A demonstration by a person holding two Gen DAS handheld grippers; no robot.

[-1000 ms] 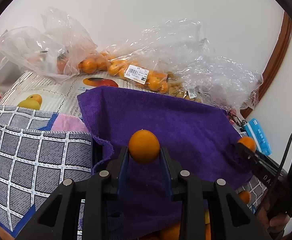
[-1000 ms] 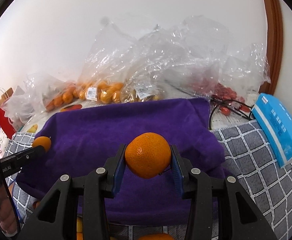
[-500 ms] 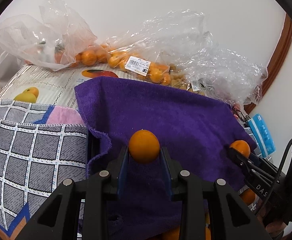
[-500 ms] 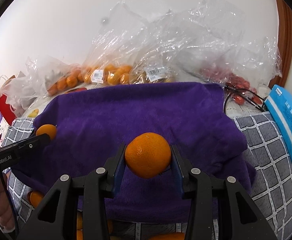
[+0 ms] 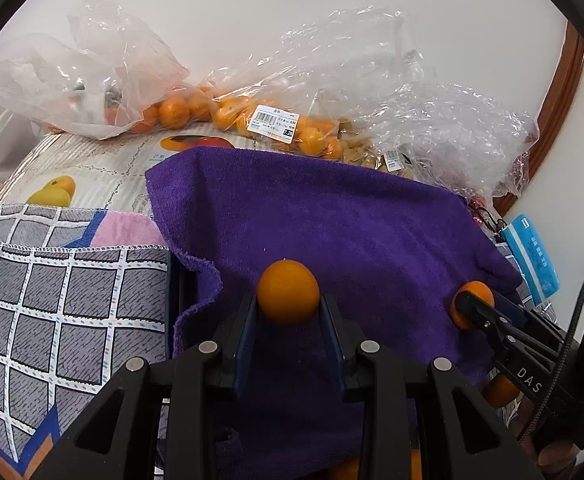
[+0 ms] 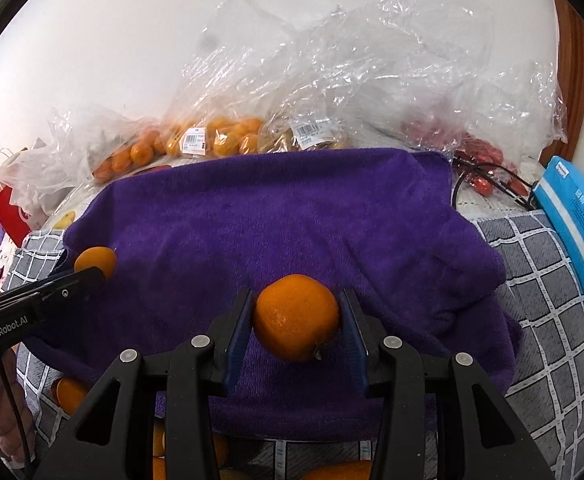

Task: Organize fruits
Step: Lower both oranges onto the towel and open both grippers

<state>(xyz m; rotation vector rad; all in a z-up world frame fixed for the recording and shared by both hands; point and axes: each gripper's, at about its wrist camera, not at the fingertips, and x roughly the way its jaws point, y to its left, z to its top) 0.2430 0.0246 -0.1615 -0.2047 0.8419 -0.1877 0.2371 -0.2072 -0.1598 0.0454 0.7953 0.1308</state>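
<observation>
Left gripper (image 5: 288, 312) pinching small orange (image 5: 288, 298), right gripper (image 6: 295, 320) clamped on larger orange (image 6: 295, 316) (stem end down), both over purple towel (image 5: 331, 232), bagged oranges (image 5: 228, 114) at 12 o'clock, grey checked cloth (image 5: 52, 312) at 9 o'clock

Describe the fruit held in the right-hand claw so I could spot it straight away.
Find the big purple towel spread across the middle. Just above its near edge, the right claw pinches a round orange fruit between blue pads. Unlike the smoother, smaller orange in the left claw, it is bigger, dimpled and shows a stem nub.
</observation>
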